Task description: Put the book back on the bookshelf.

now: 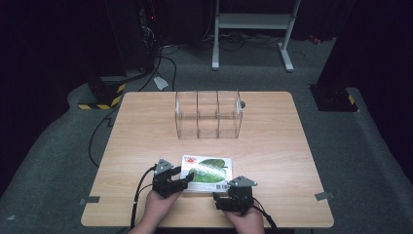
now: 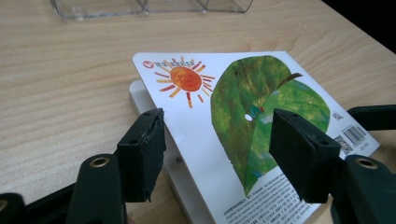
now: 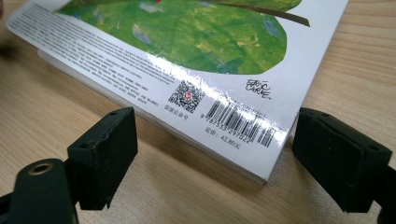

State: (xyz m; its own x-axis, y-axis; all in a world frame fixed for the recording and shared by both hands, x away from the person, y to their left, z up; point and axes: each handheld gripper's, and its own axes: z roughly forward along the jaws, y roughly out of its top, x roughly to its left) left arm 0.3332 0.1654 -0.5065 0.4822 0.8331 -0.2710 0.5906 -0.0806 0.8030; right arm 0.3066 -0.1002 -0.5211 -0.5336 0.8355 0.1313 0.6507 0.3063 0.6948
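Lying flat near the front edge of the table (image 1: 146, 126), the picture book (image 1: 208, 171) shows its back cover with a green leaf, a sun and a barcode. Your left hand-held gripper (image 1: 184, 179) sits at the book's left edge, its jaws spread over the cover and not pressing on it. Your right hand-held gripper (image 1: 225, 195) sits just off the near corner by the barcode, jaws released on either side of that corner, pads clear. Farther back stands a clear three-compartment organizer (image 1: 208, 114).
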